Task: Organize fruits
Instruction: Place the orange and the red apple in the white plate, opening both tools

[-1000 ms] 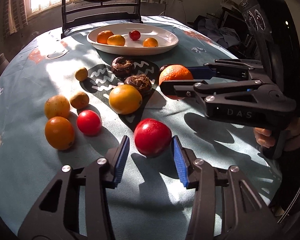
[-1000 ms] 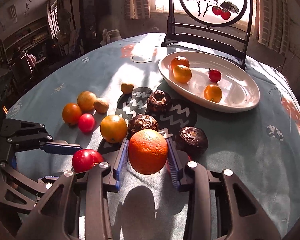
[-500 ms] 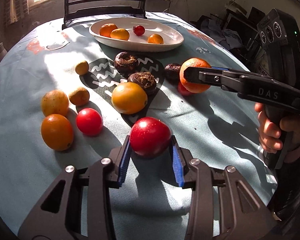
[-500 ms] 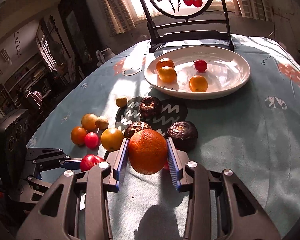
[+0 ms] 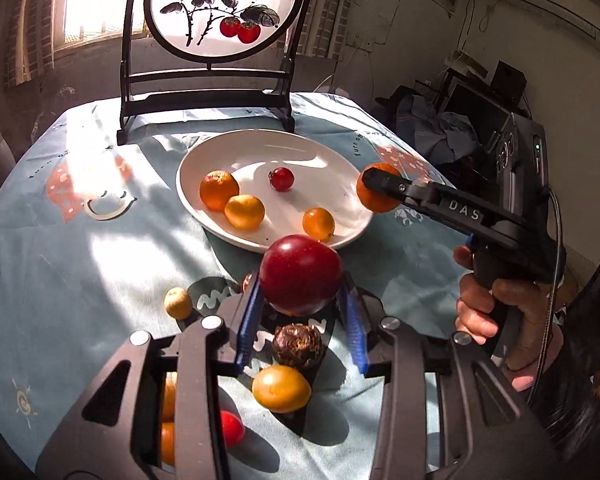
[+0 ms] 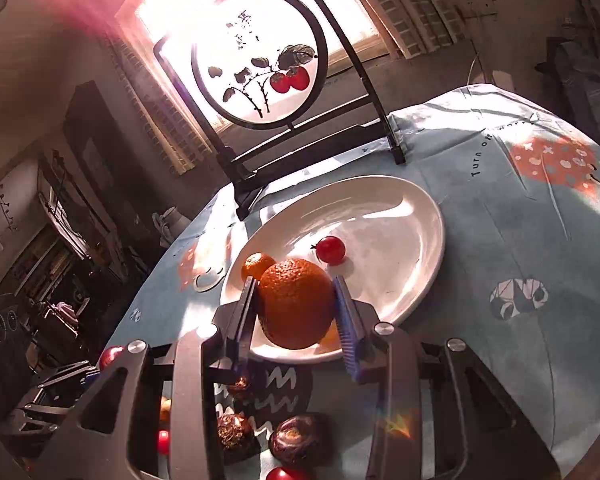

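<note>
White plate holds four fruits; jaws grip apple and orange.

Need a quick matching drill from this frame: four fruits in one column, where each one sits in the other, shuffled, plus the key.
Column 1
1. red apple
2. large orange
3. cherry tomato
4. small tan fruit

Column 2
A. lying in the white plate
B. held in the right gripper
C. lying on the tablecloth, outside the plate
D. held in the left gripper

Pairs: 1-D, 2-B, 3-A, 4-C
</note>
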`<state>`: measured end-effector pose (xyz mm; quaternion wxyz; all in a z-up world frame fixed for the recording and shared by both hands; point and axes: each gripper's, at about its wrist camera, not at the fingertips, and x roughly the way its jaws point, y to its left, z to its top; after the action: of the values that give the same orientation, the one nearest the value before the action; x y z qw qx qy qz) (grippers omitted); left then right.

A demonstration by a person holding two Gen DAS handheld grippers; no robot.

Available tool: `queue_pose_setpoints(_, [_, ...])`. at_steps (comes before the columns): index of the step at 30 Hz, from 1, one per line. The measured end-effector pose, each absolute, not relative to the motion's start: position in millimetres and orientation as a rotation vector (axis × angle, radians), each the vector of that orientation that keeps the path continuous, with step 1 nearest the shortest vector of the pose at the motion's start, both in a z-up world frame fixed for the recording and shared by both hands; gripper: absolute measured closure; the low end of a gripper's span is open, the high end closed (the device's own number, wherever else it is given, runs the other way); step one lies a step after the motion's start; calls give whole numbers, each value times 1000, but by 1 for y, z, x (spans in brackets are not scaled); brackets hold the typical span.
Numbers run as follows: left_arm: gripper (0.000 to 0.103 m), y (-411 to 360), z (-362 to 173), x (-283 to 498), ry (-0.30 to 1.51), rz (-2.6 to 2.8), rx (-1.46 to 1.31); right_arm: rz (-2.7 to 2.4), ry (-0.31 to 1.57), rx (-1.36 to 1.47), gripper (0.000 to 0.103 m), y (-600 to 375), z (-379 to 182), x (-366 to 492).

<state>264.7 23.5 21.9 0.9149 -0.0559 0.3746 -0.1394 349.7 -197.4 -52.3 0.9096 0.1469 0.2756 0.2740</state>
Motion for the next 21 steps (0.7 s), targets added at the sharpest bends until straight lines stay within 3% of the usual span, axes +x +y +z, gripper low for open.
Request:
queue_pose_setpoints(10, [64, -6, 4, 380, 868, -213, -43, 517, 606, 276, 65, -201, -73, 385])
queue_pose_setpoints(21, [64, -27, -21, 409, 912, -137, 25, 493, 649, 259, 65, -204, -85, 398])
